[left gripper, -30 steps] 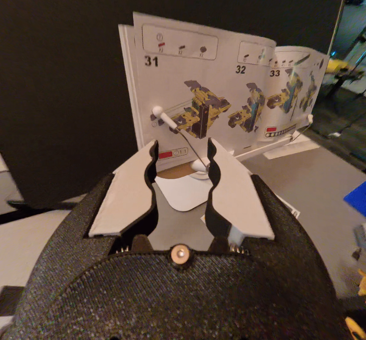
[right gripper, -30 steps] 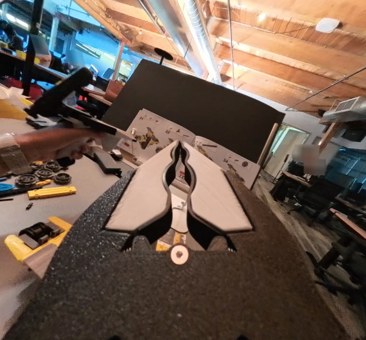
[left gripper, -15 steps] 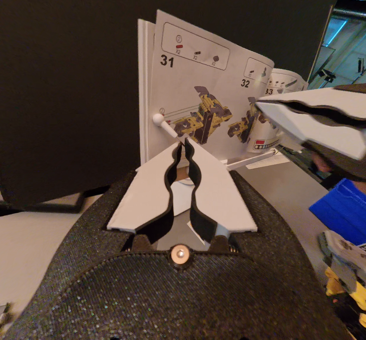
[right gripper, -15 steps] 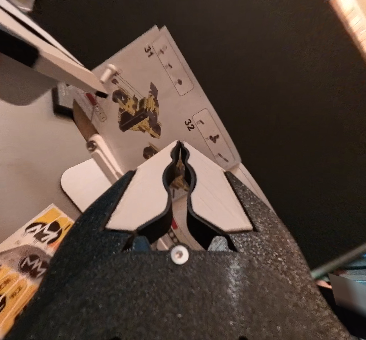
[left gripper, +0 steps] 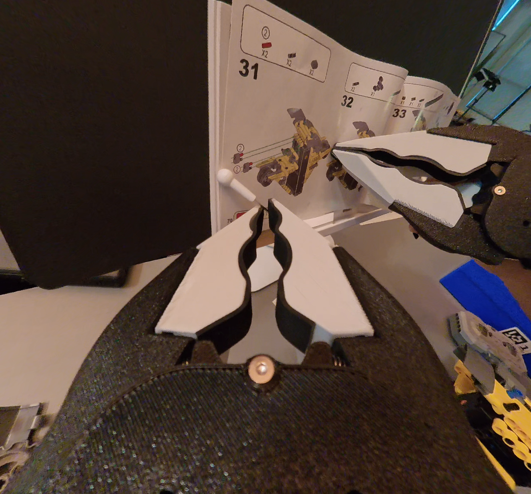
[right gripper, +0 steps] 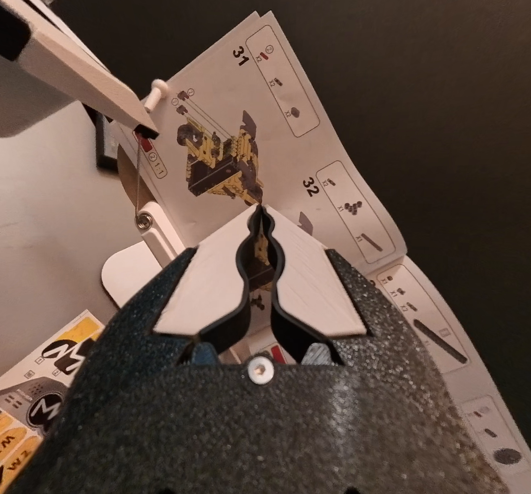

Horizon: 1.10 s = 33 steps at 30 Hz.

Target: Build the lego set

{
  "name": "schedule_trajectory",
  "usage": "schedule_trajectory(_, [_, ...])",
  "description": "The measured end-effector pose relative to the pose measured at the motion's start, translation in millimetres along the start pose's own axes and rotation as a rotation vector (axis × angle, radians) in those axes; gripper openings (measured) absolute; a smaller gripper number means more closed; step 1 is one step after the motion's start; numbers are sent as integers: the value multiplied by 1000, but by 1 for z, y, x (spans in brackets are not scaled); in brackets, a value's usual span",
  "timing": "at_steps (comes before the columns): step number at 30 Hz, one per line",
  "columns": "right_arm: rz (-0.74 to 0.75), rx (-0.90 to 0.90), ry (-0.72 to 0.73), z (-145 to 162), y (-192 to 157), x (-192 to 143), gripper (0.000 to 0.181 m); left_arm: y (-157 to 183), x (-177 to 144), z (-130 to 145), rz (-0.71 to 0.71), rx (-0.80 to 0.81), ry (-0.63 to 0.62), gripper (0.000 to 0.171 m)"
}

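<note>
Since half a second ago the right claw (right gripper: 261, 207) has pushed in closer to the open instruction booklet (left gripper: 287, 106), while the left claw (left gripper: 265, 209) stays low at the page's near corner.

Left claw: its fingers are pressed nearly together on the thin wire arm (right gripper: 138, 175) of the book stand, pinching it just below the white knobbed tip (left gripper: 227, 177) that rests on the page. Ahead of it stands the booklet, upright and curling away to the right. Beneath it lies the stand's white base (right gripper: 126, 267), and behind everything is a black board (left gripper: 100, 106).

Right claw: its fingers are pressed together with nothing visible between them. Its tip is at the printed drawing in the middle of the page; whether it touches the paper I cannot tell.

The left wrist view alone shows the right claw from the side, coming in level from the right, with a blue plate (left gripper: 482, 293) and a yellow-and-grey brick model (left gripper: 488, 365) below it on the grey table (left gripper: 43, 322). The right wrist view alone shows the wire running from the left claw's tip down to its pivot, and a sticker sheet (right gripper: 43, 365) lying flat to its lower left.
</note>
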State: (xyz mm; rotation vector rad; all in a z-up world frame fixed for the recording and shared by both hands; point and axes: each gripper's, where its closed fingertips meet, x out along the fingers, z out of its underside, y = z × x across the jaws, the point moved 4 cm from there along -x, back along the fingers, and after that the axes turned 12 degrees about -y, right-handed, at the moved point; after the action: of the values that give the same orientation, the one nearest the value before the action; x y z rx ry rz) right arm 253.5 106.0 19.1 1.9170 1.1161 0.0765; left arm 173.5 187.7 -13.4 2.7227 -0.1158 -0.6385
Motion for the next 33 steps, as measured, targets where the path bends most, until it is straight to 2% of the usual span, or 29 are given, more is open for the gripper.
schedule_trajectory(5, [-64,77,9,0,2,0,0,-1,2,0,-38,22,12,2])
schedule_trajectory(7, [-102,131,1,-1,4,-4,0,0,4,2,-35,29,0,17])
schedule_trajectory(9, [-139,221,42,-8,8,-18,0,3,4,2,-17,23,-1,24])
schedule_trajectory(14, [-234,410,202,-17,9,-97,9,-1,-10,-4,-43,10,2,37])
schedule_trajectory(16, [-240,490,263,-6,1,-138,3,-3,-22,-11,-47,3,27,38])
schedule_trajectory(19, [-213,604,366,18,-19,-198,0,2,-53,-30,-21,-15,127,40])
schedule_trajectory(23, [-123,537,422,33,-47,-253,0,32,-102,-52,-20,56,294,41])
schedule_trajectory(25, [-151,475,437,33,-65,-267,0,57,-116,-48,-9,124,350,40])
schedule_trajectory(27, [-297,430,469,32,-92,-277,0,85,-118,-26,36,208,347,36])
schedule_trajectory(28, [-414,407,511,30,-111,-285,0,105,-116,-3,122,266,295,26])
schedule_trajectory(30, [-612,397,574,32,-143,-297,0,146,-113,59,362,375,85,20])
schedule_trajectory(31, [-672,399,578,35,-156,-299,0,157,-113,91,423,417,-12,20])
schedule_trajectory(33, [-737,387,536,37,-176,-297,0,164,-114,142,393,507,-84,18])
